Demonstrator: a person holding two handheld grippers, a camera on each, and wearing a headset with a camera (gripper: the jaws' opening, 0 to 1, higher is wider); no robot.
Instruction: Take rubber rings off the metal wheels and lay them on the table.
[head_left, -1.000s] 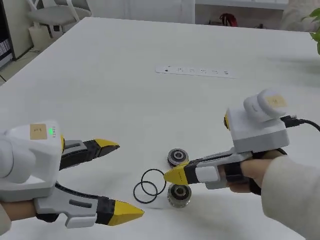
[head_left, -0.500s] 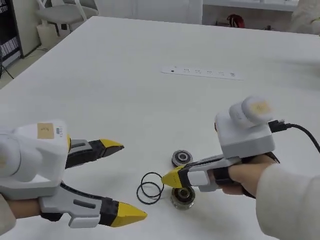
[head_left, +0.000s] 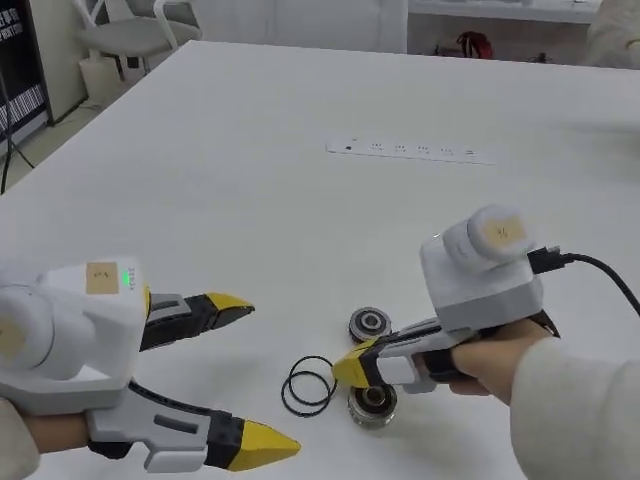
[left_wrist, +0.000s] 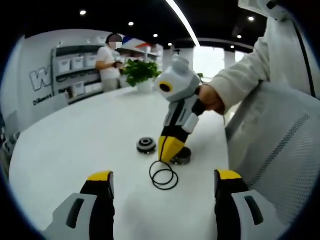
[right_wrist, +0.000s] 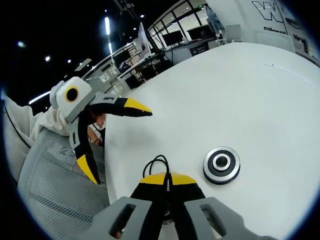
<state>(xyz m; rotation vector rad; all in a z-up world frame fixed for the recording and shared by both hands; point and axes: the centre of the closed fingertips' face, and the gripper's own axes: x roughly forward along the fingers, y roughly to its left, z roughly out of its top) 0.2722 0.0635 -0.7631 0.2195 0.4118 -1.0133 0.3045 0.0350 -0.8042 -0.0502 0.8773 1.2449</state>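
Bright, even ceiling light — soft shadows, sharp centre — fisheye-warped edges.

Table (head_left: 250, 120): white and wide, stretching away from you, a power strip (head_left: 410, 152) flat near its far side.
Chair (head_left: 110, 35): pale, off your far-left corner.
Ceiling (left_wrist: 125, 12): dark, one long light strip (left_wrist: 176, 17), small spots.
Shelves (left_wrist: 67, 75): white, beside a plant (left_wrist: 140, 72).

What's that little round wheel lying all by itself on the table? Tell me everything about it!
The far wheel is small, round and looks like shiny metal: a silvery rim, a dark band inside, a pale hub with a dark middle hole. It lies flat on the white table, just beyond the other wheel and the black rings. Nothing touches it; the right hand-held gripper is close but apart.
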